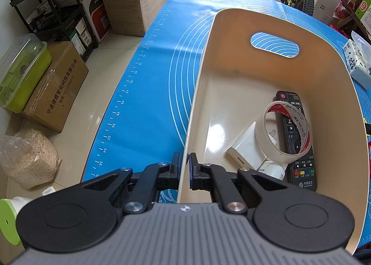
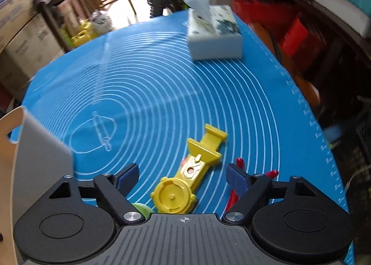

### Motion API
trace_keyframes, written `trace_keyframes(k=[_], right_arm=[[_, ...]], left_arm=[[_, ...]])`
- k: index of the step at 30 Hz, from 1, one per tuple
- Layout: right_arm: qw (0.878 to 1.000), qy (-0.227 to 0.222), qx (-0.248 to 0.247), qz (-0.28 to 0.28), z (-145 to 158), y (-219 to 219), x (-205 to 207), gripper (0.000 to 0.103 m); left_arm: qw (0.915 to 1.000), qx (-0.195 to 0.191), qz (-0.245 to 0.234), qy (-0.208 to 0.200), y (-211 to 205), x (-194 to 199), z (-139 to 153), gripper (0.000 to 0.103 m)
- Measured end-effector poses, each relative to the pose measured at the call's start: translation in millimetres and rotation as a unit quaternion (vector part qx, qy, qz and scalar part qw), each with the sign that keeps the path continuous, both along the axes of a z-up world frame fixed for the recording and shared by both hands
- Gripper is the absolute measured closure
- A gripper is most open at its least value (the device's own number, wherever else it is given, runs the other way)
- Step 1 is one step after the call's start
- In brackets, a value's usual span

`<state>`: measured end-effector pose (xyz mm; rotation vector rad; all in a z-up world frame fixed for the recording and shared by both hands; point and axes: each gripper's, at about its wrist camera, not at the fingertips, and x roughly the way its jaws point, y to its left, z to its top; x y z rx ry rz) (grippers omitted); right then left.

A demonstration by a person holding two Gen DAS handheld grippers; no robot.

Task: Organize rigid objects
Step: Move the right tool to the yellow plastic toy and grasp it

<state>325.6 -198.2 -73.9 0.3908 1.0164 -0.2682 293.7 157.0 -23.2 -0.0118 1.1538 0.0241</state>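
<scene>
The left gripper [image 1: 184, 163] is clamped on the near rim of the cream bin [image 1: 324, 60], one finger outside, one inside. In the bin lie a remote [image 1: 299, 167], a tape roll [image 1: 286, 129] leaning on it, and a white adapter [image 1: 245, 146]; the far half of its floor is bare. The right gripper [image 2: 183, 176] hangs with jaws wide, gripping nothing, over a yellow toy [image 2: 192, 172] on the blue mat [image 2: 148, 84]. A red piece [image 2: 240, 163] lies beside the right finger. Open mat stretches to the tissue box [image 2: 215, 33] near the far edge
</scene>
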Motion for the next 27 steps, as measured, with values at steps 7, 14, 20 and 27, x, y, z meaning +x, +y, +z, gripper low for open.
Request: trace_keyframes(k=[7,14,20,27], right_arm=[[1.0,0.013,-0.006,0.001,-14.1,2.7,10.9,0.027],[0.999,0.011,-0.033,0.009,-23.6,7.3,16.2,0.038],[0.998,-0.005,-0.053,0.013,-22.9,8.5,12.6,0.063],[0.996,-0.022,-0.069,0.047,-17.0,20.4,9.5,0.067]], left_arm=[[1.0,0.003,-0.001,0.0,0.4,-0.4,0.1,0.094],[1.0,0.003,-0.001,0.0,0.9,-0.7,0.1,0.094],[1.0,0.003,-0.001,0.0,0.9,-0.7,0.1,0.094],[1.0,0.003,-0.001,0.0,1.5,-0.5,0.2,0.094]])
